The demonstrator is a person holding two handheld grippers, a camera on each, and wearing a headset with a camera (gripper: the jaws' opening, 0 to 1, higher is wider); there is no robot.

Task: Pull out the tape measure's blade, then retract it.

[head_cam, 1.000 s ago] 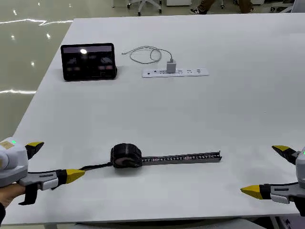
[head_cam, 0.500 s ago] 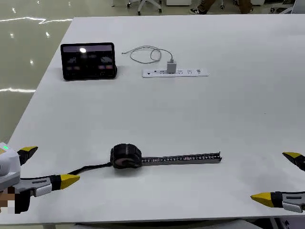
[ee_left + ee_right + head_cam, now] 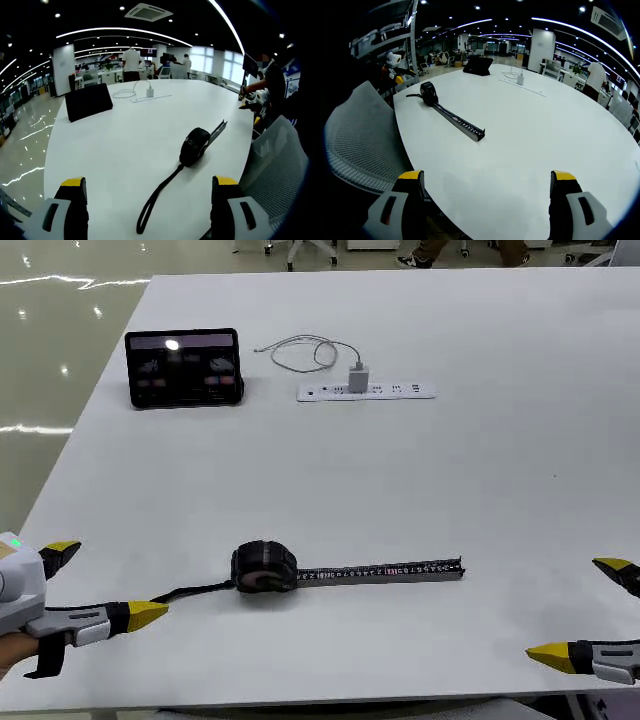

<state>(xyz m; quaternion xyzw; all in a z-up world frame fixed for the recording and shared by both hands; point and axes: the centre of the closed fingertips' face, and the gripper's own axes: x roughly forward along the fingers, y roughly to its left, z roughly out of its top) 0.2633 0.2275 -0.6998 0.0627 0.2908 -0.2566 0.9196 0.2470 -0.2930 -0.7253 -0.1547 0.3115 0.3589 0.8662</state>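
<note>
A black tape measure [image 3: 264,566] lies on the white table [image 3: 400,470] near its front edge, its blade [image 3: 380,572] drawn out to the right and its wrist strap [image 3: 195,591] trailing left. My left gripper [image 3: 100,585] is open at the front left, its yellow tips just left of the strap. In the left gripper view the tape measure [image 3: 195,145] lies ahead between the open jaws, the strap [image 3: 157,200] running toward them. My right gripper [image 3: 585,610] is open at the front right, well right of the blade's end hook [image 3: 459,566]. The right gripper view has the blade [image 3: 457,120] ahead on the left.
A dark tablet [image 3: 183,368] stands at the back left of the table. A white power strip [image 3: 366,392] with a plugged charger and coiled cable [image 3: 305,353] lies behind the middle. A mesh chair [image 3: 357,140] sits close to the table's near edge.
Both grippers have drawn back a little from the tape measure, the left one leftward and the right one rightward. The tape measure and its blade lie as before.
</note>
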